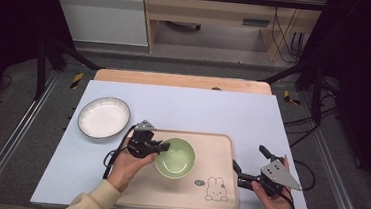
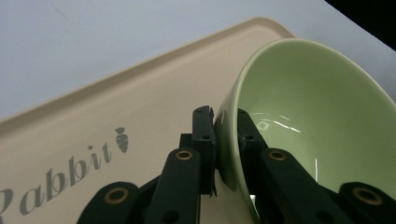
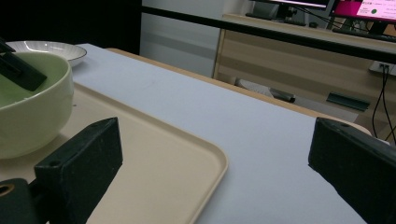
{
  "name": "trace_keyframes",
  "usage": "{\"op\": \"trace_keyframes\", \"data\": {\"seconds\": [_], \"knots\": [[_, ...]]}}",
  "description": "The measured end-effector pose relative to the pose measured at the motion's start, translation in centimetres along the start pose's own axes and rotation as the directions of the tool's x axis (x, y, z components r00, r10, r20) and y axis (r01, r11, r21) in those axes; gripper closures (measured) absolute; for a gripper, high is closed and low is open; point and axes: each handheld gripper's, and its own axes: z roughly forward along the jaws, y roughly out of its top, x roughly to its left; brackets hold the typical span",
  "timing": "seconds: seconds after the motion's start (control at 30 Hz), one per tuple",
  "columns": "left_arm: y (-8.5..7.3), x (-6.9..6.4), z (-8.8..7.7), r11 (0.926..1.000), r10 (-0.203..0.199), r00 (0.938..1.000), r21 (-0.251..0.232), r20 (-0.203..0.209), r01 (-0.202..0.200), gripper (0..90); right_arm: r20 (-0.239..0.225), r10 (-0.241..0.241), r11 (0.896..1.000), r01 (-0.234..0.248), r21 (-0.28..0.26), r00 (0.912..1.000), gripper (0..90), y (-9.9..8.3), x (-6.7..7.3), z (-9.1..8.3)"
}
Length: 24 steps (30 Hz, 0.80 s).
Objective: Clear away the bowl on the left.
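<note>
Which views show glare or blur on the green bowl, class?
Left gripper view: bright streaks of glare inside the green bowl, and the left gripper clamped on its rim looks soft. High view: even light, bowl sharp. Right gripper view: right gripper blurred.

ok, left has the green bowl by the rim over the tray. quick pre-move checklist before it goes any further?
1. Left gripper grip on green bowl: jaws clamp the rim wall, one inside, one outside. ok.
2. Bowl contents: inside looks empty in the left gripper view. ok.
3. Bowl attitude: whether it is seated flat on the beige tray or tipped. cannot tell.
4. Right gripper: jaws open, holding nothing, at the tray's right edge, apart from the bowl. ok.
5. White plate: on the mat left of the tray, bare. ok.
6. Left gripper's cable trails off the tray's left edge, away from the bowl. ok.
</note>
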Motion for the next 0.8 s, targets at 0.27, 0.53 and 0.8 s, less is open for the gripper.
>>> {"op": "trace_keyframes", "data": {"seconds": [0.27, 0.53, 0.8], "knots": [[-0.10, -0.21, 0.25, 0.9998, 0.012, 0.9999, 0.015, 0.007, -0.013, 82.1, 0.000, 0.000, 1.000, 0.000, 0.001, 1.0000, 3.0, 0.00, 0.00, 0.00], [-0.41, -0.33, 0.50, 0.9998, 0.001, 0.9999, 0.019, 0.014, -0.001, 82.1, 0.000, -0.002, 1.000, 0.002, 0.003, 1.0000, 3.1, -0.01, 0.01, 0.00], [-0.80, -0.11, 0.66, 0.9993, 0.002, 1.0000, 0.037, 0.008, -0.002, 82.1, -0.001, -0.004, 1.000, 0.004, 0.004, 1.0000, 3.1, -0.02, 0.00, 0.01]]}}
